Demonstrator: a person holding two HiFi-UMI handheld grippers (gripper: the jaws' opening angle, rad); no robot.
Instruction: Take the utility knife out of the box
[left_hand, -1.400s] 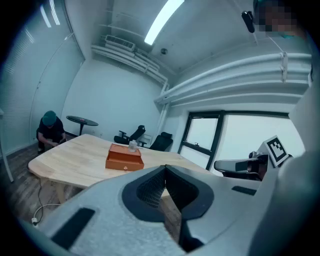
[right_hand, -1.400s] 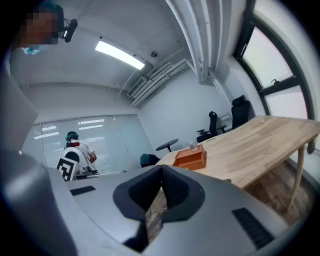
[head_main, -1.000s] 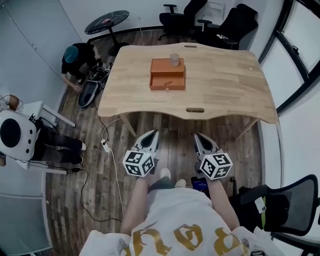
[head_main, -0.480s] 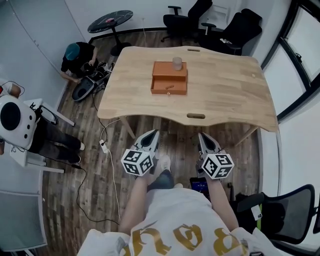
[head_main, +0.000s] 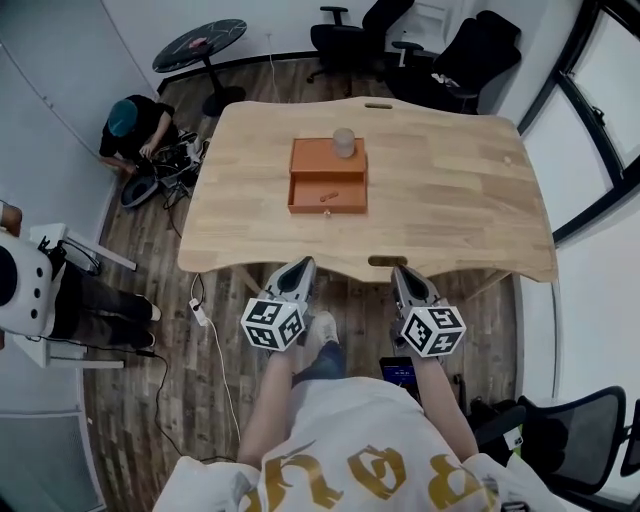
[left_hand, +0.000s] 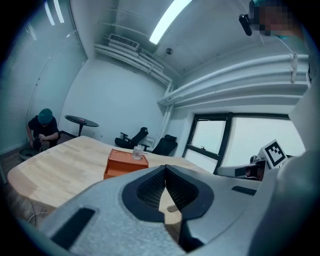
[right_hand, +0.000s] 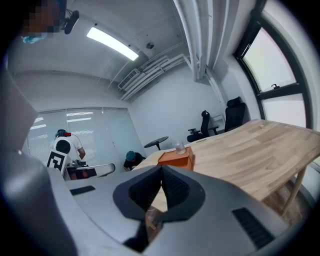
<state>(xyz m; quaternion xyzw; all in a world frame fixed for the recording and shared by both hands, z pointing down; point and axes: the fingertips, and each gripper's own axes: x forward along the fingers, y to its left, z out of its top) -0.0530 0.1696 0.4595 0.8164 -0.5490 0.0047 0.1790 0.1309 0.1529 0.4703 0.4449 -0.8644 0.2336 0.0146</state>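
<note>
At far left a person (head_main: 132, 122) in a teal cap crouches on the floor (head_main: 150, 400) over cables, beside a round table (head_main: 200, 45). The left gripper (head_main: 300, 264) is held low, short of the near edge of the table (head_main: 450, 200) and pointing at it. In the left gripper view its jaws meet at the tips with nothing between them (left_hand: 165, 168).

The box (head_main: 328, 175) is orange and stands on the table, left of the middle and well apart from both grippers. Its drawer (head_main: 327, 196) is pulled out toward the near edge. A small slim thing lies in the drawer, the knife (head_main: 326, 197), though it is too small to make out in detail. A clear cup (head_main: 343, 142) stands on the far part of the box top.

The right gripper (head_main: 402, 272) is held beside the left one at about the same height, also short of the table edge. In the right gripper view its jaws are tip to tip and hold nothing (right_hand: 161, 168); past them the box (right_hand: 176, 158) shows with the cup (right_hand: 180, 147) on top. Black chairs (head_main: 470, 50) stand beyond the far right of the table.
</note>
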